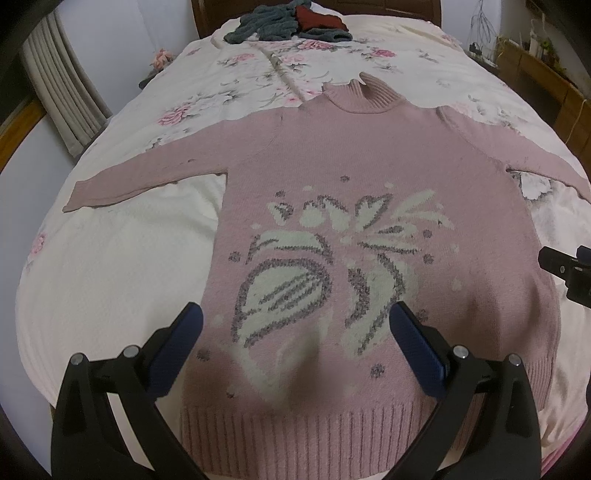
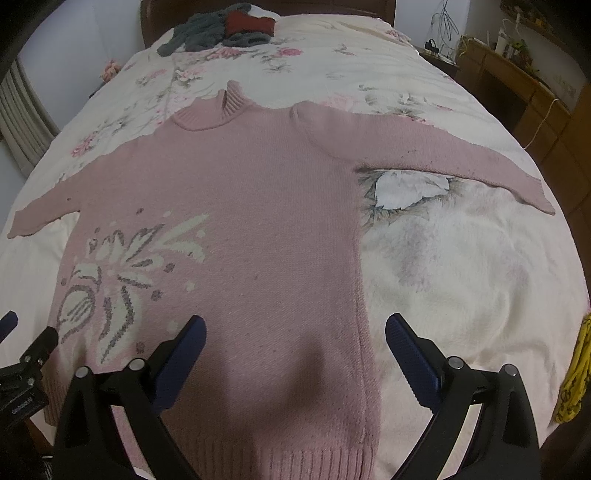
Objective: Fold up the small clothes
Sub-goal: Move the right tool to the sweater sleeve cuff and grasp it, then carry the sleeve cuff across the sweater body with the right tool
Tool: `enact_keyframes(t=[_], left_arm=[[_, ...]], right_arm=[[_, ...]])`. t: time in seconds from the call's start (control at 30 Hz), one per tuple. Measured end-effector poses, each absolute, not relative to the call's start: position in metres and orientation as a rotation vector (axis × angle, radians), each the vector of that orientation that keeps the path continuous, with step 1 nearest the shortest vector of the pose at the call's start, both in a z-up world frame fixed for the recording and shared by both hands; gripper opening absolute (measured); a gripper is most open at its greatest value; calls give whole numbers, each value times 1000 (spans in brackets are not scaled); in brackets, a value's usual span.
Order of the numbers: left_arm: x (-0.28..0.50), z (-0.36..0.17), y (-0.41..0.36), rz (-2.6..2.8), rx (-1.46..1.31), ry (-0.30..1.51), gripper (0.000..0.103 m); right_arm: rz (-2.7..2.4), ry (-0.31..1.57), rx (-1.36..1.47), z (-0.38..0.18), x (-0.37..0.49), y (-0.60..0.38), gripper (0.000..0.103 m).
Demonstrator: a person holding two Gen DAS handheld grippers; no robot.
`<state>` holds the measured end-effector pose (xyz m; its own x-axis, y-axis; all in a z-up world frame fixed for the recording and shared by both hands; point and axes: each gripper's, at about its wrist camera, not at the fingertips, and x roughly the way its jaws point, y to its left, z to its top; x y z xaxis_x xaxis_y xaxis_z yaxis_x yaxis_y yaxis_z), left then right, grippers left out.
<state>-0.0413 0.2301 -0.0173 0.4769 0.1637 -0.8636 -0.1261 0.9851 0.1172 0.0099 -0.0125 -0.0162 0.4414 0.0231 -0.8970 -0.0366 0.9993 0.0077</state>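
A pink knitted sweater (image 1: 369,155) with a white and grey leaf pattern lies flat and face up on the bed, collar far, ribbed hem near, both sleeves spread out sideways. My left gripper (image 1: 295,325) hovers open above the lower middle of the sweater, nothing between its blue pads. In the right wrist view the same sweater (image 2: 258,206) fills the left and middle. My right gripper (image 2: 295,332) is open over the sweater's right side seam, near the hem. The right gripper (image 1: 565,273) also shows at the right edge of the left wrist view.
The bed has a cream floral cover (image 1: 122,266). A pile of grey and dark red clothes (image 1: 291,20) lies at the far end by the wooden headboard. A yellow patterned cloth (image 2: 576,376) lies at the bed's right edge. Wooden furniture (image 2: 535,99) stands to the right.
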Motion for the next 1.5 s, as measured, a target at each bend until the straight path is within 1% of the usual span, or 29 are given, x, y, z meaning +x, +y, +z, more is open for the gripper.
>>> enact_keyframes(t=[0.1, 0.23, 0.33, 0.5, 0.57, 0.77, 0.87, 1.07, 1.13, 1.2, 1.23, 1.27, 1.3, 1.33, 1.37, 1.43, 1.5], left_arm=[[-30, -19, 225, 158, 30, 1059, 100], [1, -17, 204, 124, 55, 1047, 100], [33, -14, 180, 81, 72, 1034, 100], [88, -5, 138, 43, 62, 987, 100], [106, -4, 124, 35, 45, 975, 100], [150, -3, 91, 33, 5, 953, 100], [166, -9, 82, 42, 3, 961, 100], [184, -23, 75, 53, 3, 983, 100], [186, -29, 74, 55, 14, 988, 100], [186, -32, 75, 55, 18, 991, 100], [186, -34, 75, 56, 22, 995, 100], [186, -36, 76, 57, 23, 997, 100], [186, -38, 76, 58, 24, 999, 100], [186, -39, 77, 58, 24, 1000, 100], [185, -40, 78, 59, 25, 1001, 100], [184, -42, 81, 59, 26, 1002, 100], [181, -43, 85, 61, 30, 1002, 100]], right_arm=[[83, 1110, 48, -16, 19, -31, 98], [-2, 1100, 70, -10, 46, -85, 98], [-67, 1088, 121, -2, 75, -150, 98], [-200, 1130, 273, -4, 123, -268, 98], [-274, 1142, 283, -7, 139, -308, 98], [-446, 1213, 447, -42, 180, -430, 95], [-471, 1231, 503, -60, 188, -461, 93], [-451, 1214, 620, -82, 197, -492, 93], [-447, 1209, 628, -84, 200, -494, 85], [-442, 1183, 638, -83, 200, -497, 57], [-437, 1171, 650, -83, 199, -499, 49], [-424, 1156, 670, -84, 197, -502, 33], [-415, 1148, 686, -85, 203, -508, 23], [-416, 1142, 696, -85, 202, -509, 21], [-420, 1129, 698, -85, 200, -510, 16], [-418, 1108, 681, -81, 202, -506, 11], [-421, 1093, 648, -75, 202, -501, 9]])
